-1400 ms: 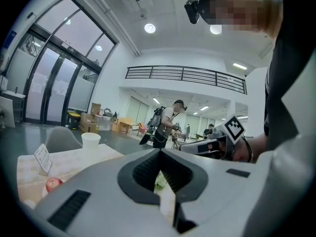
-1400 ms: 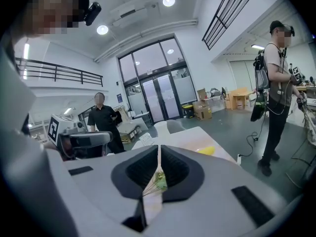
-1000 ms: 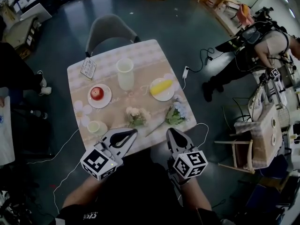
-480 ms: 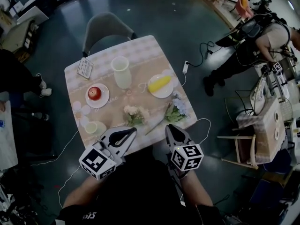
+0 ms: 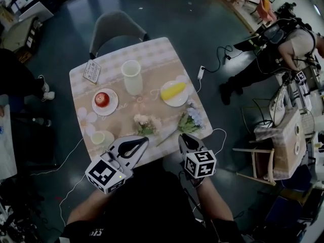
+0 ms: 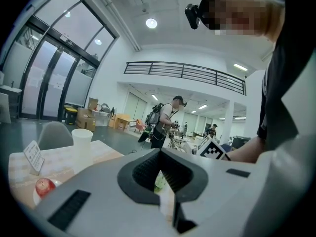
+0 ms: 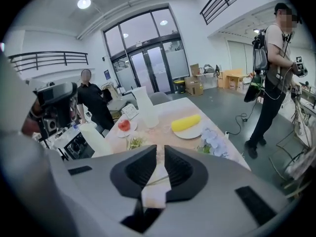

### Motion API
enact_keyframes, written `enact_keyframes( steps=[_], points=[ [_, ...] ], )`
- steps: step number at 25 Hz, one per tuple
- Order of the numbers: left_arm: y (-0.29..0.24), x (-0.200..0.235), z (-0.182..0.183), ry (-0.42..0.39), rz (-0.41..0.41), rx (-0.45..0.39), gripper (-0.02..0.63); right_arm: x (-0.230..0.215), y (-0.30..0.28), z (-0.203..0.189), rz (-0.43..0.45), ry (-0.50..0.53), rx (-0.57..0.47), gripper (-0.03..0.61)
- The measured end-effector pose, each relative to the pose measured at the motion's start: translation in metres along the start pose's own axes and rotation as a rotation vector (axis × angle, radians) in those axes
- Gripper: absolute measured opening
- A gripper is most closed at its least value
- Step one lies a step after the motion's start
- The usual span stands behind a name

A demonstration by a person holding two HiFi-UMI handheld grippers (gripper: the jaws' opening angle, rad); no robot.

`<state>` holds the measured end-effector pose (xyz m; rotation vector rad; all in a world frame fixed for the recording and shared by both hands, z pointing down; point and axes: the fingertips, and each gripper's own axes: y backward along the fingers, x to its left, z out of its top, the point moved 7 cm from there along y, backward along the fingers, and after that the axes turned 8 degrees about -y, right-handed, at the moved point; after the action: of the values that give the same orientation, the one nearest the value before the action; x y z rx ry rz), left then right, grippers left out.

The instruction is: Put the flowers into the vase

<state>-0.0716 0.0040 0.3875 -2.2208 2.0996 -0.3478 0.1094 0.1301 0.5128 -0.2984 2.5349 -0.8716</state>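
This is a large open hall set up as a recording lab rather than a home. It has a dark polished floor (image 5: 202,19), tall glass doors (image 7: 148,65), a railed mezzanine (image 6: 182,73) and ceiling lights (image 6: 151,22). Cardboard boxes (image 7: 197,87) stand by the wall and cables (image 5: 223,56) trail across the floor. A person (image 5: 283,47) wears a backpack rig. 1 small worktop (image 5: 157,54) is laid like a dining table.

right gripper (image 7: 161,147): lower centre, jaws together, nothing between them
vase (image 7: 146,107): white, upright on table (image 7: 170,111), centre frame
apple (image 7: 124,125): red, left of vase
corn cob (image 7: 186,122): yellow, right of vase
blue flowers (image 7: 213,138): lying right of centre
pale flowers (image 7: 134,142): lying left of centre
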Motion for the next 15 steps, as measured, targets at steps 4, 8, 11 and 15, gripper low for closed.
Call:
enact_keyframes(
  steps=[4,8,11,15],
  points=[
    [-0.002,0.004,-0.002,0.011,0.01,-0.001,0.008,-0.01,-0.011,-0.002,-0.004,-0.031,0.037,0.029],
    [-0.004,0.004,-0.005,0.016,0.014,0.013,0.008,-0.017,-0.022,-0.009,-0.011,-0.064,0.071,0.029],
    [-0.01,0.007,-0.014,0.012,0.002,0.032,0.008,-0.019,-0.03,-0.01,-0.009,-0.07,0.086,0.029],
    [-0.025,0.006,-0.033,0.021,-0.042,0.086,0.008,-0.019,-0.033,-0.005,-0.005,-0.066,0.082,0.029]
  ],
)
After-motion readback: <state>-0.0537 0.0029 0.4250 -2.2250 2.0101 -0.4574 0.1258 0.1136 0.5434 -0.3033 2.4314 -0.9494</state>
